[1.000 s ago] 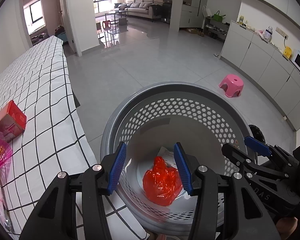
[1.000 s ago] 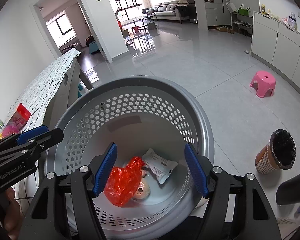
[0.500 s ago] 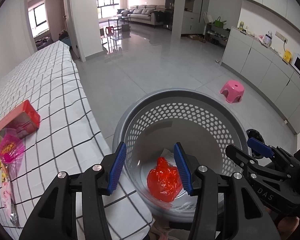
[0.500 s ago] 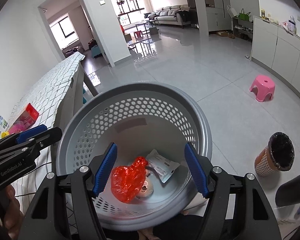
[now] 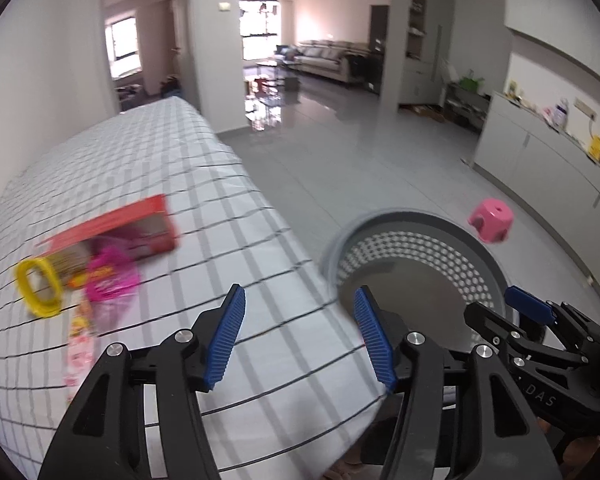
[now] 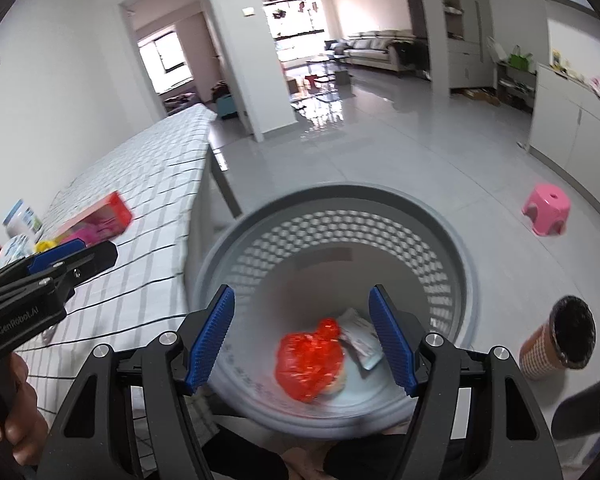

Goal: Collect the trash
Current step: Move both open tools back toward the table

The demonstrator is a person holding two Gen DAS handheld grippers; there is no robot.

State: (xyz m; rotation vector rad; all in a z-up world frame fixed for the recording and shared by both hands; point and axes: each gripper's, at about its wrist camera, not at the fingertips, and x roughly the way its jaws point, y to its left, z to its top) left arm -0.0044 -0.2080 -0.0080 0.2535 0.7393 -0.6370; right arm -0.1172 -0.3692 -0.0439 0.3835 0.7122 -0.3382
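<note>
Beside checked table (image 5: 236, 184), grey basket (image 6: 470, 280) holds red bag (image 6: 310, 358), white packet (image 6: 360, 340); both grippers empty, left opening.

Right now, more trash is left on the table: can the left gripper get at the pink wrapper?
Probably yes. The left gripper is empty, its jaws opening, over bare tablecloth. The pink wrapper lies ahead to the left, nothing between them.

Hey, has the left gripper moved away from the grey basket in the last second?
Yes. The left gripper swung left: a second ago it framed the basket, now it sits over the checked tablecloth.
</note>
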